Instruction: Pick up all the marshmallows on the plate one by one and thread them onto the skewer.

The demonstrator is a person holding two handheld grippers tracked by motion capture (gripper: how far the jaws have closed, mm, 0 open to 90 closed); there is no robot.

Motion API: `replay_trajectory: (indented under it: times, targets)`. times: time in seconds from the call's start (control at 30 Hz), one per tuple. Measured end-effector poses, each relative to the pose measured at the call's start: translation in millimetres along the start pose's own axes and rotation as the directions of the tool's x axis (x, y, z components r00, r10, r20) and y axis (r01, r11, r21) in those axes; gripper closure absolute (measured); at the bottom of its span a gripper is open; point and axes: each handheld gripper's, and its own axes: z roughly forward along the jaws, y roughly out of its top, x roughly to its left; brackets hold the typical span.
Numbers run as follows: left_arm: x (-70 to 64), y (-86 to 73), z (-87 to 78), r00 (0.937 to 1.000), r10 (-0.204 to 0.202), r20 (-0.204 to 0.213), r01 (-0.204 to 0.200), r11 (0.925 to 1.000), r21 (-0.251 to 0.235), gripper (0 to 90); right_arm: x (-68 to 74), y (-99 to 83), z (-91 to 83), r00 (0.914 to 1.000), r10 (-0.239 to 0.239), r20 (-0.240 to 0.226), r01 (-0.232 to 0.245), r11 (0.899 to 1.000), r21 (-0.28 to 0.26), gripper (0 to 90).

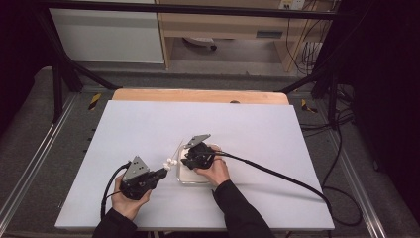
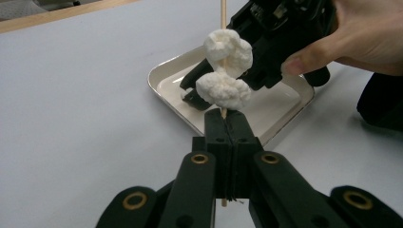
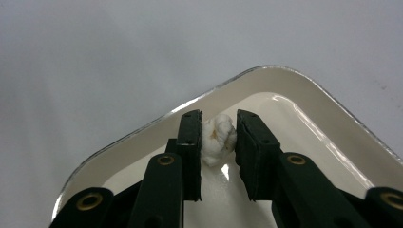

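Two white lumps (image 2: 224,69) sit threaded on a thin wooden skewer (image 2: 223,12), and the left gripper (image 2: 227,124) has its jaws pressed together on that stick just below them, holding it upright beside the near-left corner of the white tray (image 2: 164,76). The skewer's top is cut off by the picture's edge. Over the tray, the right gripper (image 3: 217,137) has its jaws around a third white lump (image 3: 217,137), lightly squeezed; whether that piece rests on the tray floor is hard to tell. From above, the hand (image 1: 216,170) covers much of the tray (image 1: 185,179), and the lumps (image 1: 171,163) there are tiny.
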Motion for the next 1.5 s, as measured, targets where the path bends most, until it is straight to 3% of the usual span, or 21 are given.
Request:
replay_trajectory:
  times: [0.37, 0.63, 0.93, 1.27, 1.5]
  targets:
    - [-4.4, 1.2, 0.6, 0.9999, 0.006, 0.014, -0.006, 1.0000, -0.005, 89.3, -4.8, 10.4, -59.6, 0.9990, 0.041, -0.017, -0.042, 0.993, -0.111, 75.1]
    - [-12.9, 3.9, 3.1, 0.9988, 0.032, 0.036, -0.032, 0.9994, -0.011, 89.3, -10.3, 5.9, -107.8, 0.9952, 0.080, -0.056, -0.090, 0.975, -0.201, 77.2]
    - [-24.9, 7.0, 9.7, 0.9951, 0.073, 0.067, -0.072, 0.9974, -0.007, 89.3, -10.0, 0.9, -148.0, 0.9907, 0.098, -0.094, -0.121, 0.950, -0.286, 78.3]
    - [-41.2, 9.1, 16.7, 0.9858, 0.132, 0.104, -0.132, 0.9913, -0.008, 89.3, -11.8, 1.4, -175.0, 0.9836, 0.116, -0.138, -0.159, 0.920, -0.358, 78.4]
    - [-44.0, 9.8, 16.5, 0.9831, 0.146, 0.110, -0.145, 0.9893, -0.015, 89.3, -10.1, 1.4, -169.6, 0.9738, 0.124, -0.191, -0.186, 0.917, -0.353, 78.3]
